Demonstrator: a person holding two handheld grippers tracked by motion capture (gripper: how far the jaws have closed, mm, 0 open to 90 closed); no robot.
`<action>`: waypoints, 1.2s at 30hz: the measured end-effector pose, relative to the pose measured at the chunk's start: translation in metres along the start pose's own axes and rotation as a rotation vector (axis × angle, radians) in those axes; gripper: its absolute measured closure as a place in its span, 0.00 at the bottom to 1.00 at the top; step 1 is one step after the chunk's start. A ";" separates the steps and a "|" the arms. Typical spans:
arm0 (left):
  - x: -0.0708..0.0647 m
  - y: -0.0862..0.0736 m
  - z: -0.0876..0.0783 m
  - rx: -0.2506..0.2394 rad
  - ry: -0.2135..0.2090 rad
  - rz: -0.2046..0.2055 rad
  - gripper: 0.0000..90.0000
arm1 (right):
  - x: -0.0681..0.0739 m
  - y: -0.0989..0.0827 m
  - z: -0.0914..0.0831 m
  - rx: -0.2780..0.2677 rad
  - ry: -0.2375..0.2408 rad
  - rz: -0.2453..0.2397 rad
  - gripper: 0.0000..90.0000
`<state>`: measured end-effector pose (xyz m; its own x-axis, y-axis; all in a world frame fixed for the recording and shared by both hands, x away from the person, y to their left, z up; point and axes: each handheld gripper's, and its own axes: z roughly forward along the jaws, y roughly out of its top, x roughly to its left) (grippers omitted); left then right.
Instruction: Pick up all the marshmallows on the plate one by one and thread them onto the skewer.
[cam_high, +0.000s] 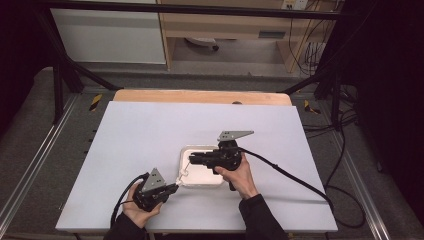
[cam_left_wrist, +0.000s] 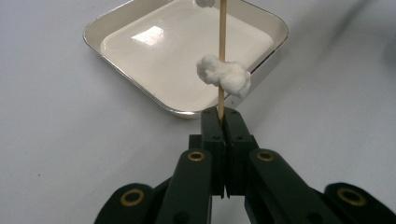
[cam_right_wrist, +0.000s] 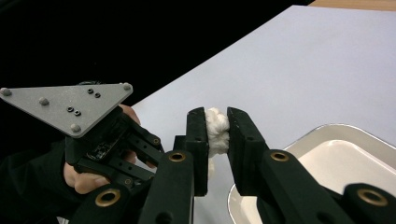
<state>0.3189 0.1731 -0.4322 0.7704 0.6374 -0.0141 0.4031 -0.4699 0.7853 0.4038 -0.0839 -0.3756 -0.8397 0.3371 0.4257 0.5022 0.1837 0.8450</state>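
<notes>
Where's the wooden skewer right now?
The wooden skewer stands clamped at its base in the left gripper, above the near corner of the white tray, with a cotton wad threaded on it.

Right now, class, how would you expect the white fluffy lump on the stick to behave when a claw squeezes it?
The fluffy lump looks soft, so it probably squashes. Another lump bulges between the right claw pads. Likely very light: the thin stick stays straight.
</notes>
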 end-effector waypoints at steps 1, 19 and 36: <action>0.000 0.000 0.000 -0.002 0.002 -0.002 0.99 | 0.000 -0.001 0.001 -0.001 -0.001 0.000 0.89; -0.002 -0.001 0.002 0.004 0.001 -0.016 0.99 | 0.002 -0.009 0.007 0.016 -0.007 -0.017 0.90; -0.004 -0.001 0.002 0.006 0.008 -0.007 0.99 | 0.003 -0.014 0.011 0.019 0.005 -0.014 0.91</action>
<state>0.3168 0.1699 -0.4345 0.7637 0.6454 -0.0142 0.4109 -0.4690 0.7818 0.3960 -0.0753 -0.3898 -0.8477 0.3295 0.4157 0.4942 0.2056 0.8447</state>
